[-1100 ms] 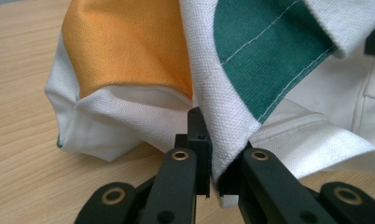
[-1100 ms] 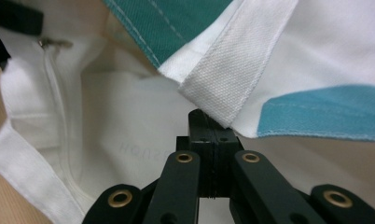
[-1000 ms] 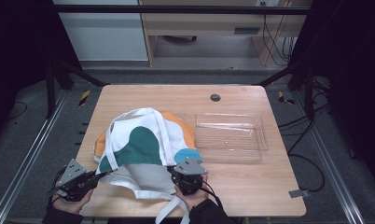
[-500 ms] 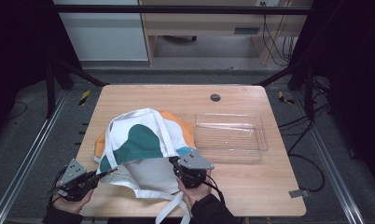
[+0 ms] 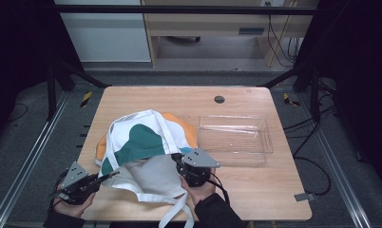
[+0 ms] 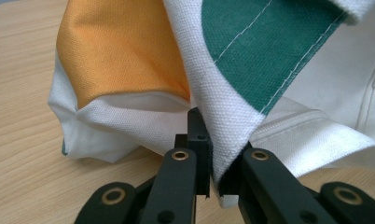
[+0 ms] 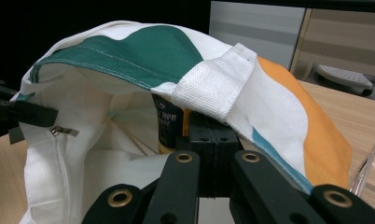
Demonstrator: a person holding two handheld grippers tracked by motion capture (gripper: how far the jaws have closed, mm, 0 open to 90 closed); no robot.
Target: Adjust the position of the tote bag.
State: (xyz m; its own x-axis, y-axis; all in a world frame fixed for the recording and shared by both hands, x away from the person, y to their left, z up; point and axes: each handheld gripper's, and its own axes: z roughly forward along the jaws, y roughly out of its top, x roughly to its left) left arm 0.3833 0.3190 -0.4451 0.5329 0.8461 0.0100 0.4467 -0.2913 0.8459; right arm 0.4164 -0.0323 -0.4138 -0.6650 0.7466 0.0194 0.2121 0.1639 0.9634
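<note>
bag: cloth tote (image 5: 146, 142), white with green and orange patches, lower left of centre in the high view, lying on the tabletop (image 5: 255, 199); its mouth faces the bottom edge of the frame and is held open.
bag straps: white webbing; one loops over the top of the bag, another trails off the bottom edge of the high view (image 5: 177, 213).
left tongs: (image 5: 114, 174) lower left in the high view, clenched on the bag's rim; the left gripper view shows a fold of white and green cloth (image 6: 227, 116) pinched between the black jaws (image 6: 218, 182), low over the wood.
right tongs: (image 5: 176, 159) just below centre in the high view, clenched on the upper edge of the bag's mouth; in the right gripper view the jaws (image 7: 212, 140) meet under the white strap patch (image 7: 213, 86), and that edge is lifted clear of the tabletop.
inside the bag: the right gripper view looks into the open mouth; a dark and yellow container with print (image 7: 169, 126) stands just behind the jaws, mostly hidden. A zip pull (image 7: 64, 132) shows on the white lining at left.
tray: clear plastic tray (image 5: 236, 140), right of the bag in the high view, its near left corner close to the right tongs; cannot tell if it touches the bag.
hands: both hands come in from the bottom edge, left (image 5: 72, 206), right (image 5: 198, 192).
</note>
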